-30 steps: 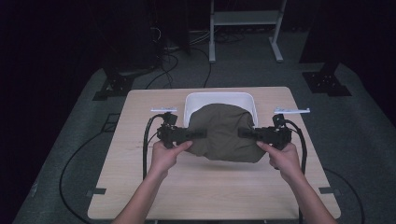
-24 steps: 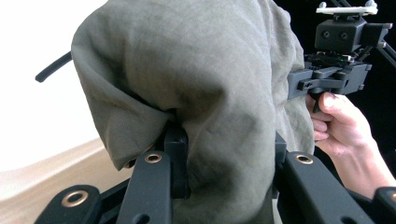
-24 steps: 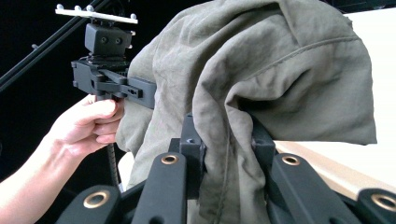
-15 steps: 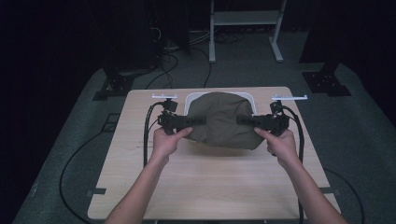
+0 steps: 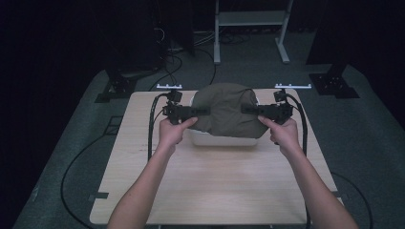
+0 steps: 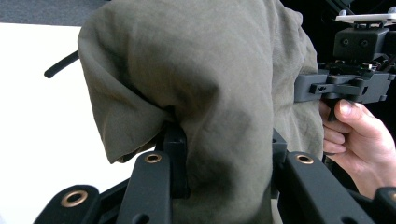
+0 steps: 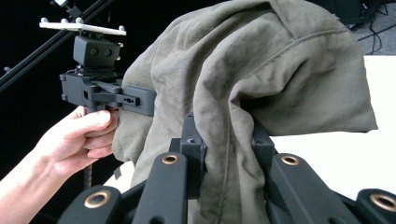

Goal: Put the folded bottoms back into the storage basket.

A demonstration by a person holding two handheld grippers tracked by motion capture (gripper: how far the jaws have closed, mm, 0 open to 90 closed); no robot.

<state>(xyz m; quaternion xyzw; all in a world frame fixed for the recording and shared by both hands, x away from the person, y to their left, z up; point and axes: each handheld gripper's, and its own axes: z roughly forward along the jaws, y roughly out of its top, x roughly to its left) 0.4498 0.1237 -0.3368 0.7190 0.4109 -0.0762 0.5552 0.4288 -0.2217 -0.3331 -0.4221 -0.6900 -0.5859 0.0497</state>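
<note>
Nearest the camera in the high view, the person's forearms are reaching over the wooden table (image 5: 215,186). The left gripper (image 5: 197,111) is clamping its jaws on the left edge of the olive cloth (image 5: 229,112); the left gripper view is showing the fabric bunched tight between both jaws. The right gripper (image 5: 246,109) is gripping the cloth's opposite edge in the same way. The cloth is hanging between the two grippers, draping above the white tub (image 5: 224,140). Beyond the table, cables (image 5: 200,47) are lying on the dark floor.
</note>
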